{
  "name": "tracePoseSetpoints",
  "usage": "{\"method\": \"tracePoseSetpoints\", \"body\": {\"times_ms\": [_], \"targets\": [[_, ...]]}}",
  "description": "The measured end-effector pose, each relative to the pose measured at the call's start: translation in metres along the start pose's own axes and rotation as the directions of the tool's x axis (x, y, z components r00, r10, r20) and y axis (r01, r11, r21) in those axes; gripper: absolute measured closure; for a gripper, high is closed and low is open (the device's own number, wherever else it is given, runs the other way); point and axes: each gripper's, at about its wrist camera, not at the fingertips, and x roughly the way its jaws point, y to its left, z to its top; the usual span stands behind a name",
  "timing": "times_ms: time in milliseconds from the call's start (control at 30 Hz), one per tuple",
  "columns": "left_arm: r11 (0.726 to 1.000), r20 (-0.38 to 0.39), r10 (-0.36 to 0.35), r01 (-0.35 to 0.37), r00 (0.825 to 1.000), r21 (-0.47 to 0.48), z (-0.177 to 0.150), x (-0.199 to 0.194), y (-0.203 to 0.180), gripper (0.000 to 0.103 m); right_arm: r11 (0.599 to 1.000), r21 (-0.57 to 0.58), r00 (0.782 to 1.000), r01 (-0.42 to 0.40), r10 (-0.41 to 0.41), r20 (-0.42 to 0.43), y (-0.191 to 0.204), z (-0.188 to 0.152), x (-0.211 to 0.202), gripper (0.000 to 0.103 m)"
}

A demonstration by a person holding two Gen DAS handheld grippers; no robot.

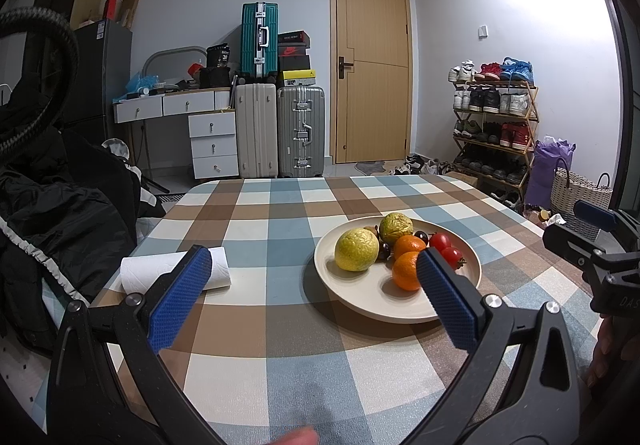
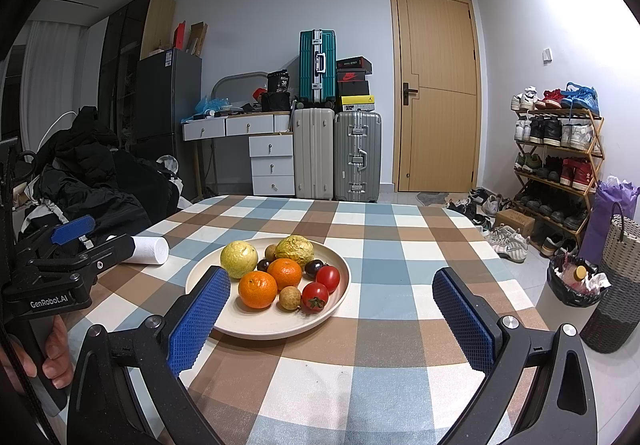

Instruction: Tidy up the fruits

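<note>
A cream plate [image 1: 360, 299] [image 2: 340, 265] rests on the checked tablecloth and holds two yellow-green guavas [image 1: 356, 249] [image 2: 239, 259], two oranges [image 1: 405, 271] [image 2: 258, 289], two cherry tomatoes [image 1: 440, 241] [image 2: 315, 296], dark grapes [image 2: 313, 266] and a small tan longan [image 2: 289, 298]. My left gripper [image 1: 312, 273] stands open just short of the plate, which sits toward its right finger. My right gripper [image 2: 332, 297] is open too, its left finger over the plate's near left rim. Both are empty.
A paper towel roll [image 1: 176, 273] [image 2: 150, 250] lies left of the plate. Dark coats are heaped on a chair [image 1: 60, 205] at the left. Beyond the table stand suitcases [image 1: 280, 129], a door and a shoe rack [image 2: 556, 157]. A bin and woven basket [image 2: 616, 285] sit at the right.
</note>
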Motion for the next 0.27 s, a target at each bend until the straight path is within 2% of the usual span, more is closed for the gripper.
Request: {"method": "tracePoseSetpoints", "body": {"times_ms": [267], "targets": [[1.0, 0.0, -0.002, 0.002, 1.0, 0.001, 0.0003, -0.0007, -0.0002, 0.001, 1.0, 0.0, 1.0, 0.0, 0.0, 0.0, 0.0003, -0.0001, -0.0002, 0.0]]}}
